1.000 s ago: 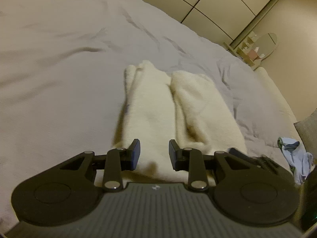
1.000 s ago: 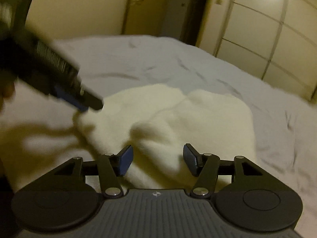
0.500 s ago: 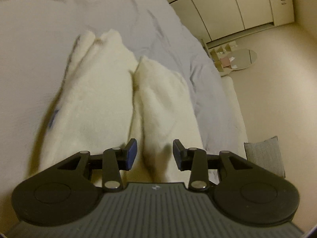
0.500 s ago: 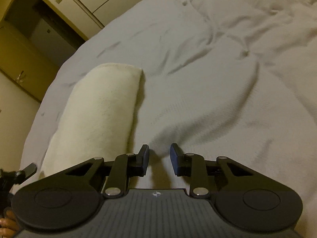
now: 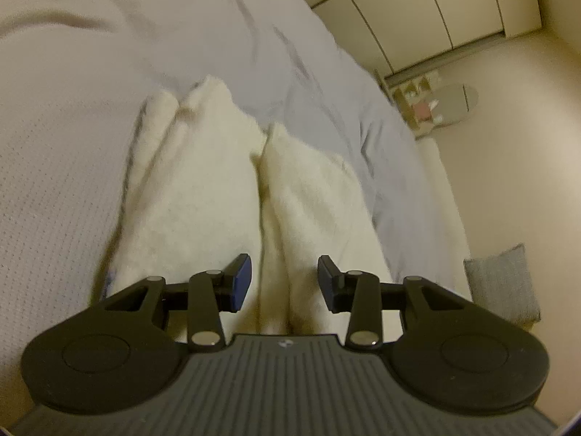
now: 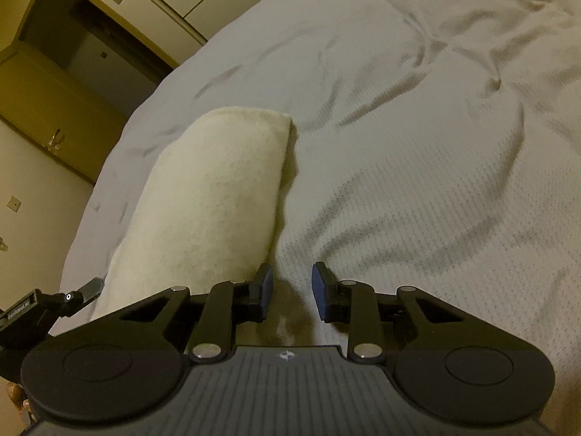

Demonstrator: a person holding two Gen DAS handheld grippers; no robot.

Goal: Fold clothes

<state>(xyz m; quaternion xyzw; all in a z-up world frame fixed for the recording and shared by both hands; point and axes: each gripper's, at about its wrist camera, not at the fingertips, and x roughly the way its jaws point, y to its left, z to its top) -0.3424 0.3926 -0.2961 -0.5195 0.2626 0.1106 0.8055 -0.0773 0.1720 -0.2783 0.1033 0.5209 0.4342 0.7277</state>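
Pale grey bedding [image 5: 65, 167] with a fine waffle texture covers the bed on which the work takes place; cream wardrobe doors [image 5: 417, 11] and a small oval mirror [image 5: 455, 103] stand in the background of the left wrist view. Directly ahead of the left gripper [image 5: 284, 281] lies the cream fleece garment [image 5: 203, 196], folded into two long lobes that run side by side away from the fingers, with a crease between them. The left gripper's jaws are spread with the garment's near end beneath them, and nothing is pinched. In the right wrist view, the right gripper [image 6: 289, 292] also has its jaws parted and empty; the same garment [image 6: 214, 196] extends forward and to the left of its left finger, while wrinkled bedding [image 6: 435, 138] fills the area ahead and to the right. Part of the left gripper [image 6: 47, 305] appears at the far left edge.
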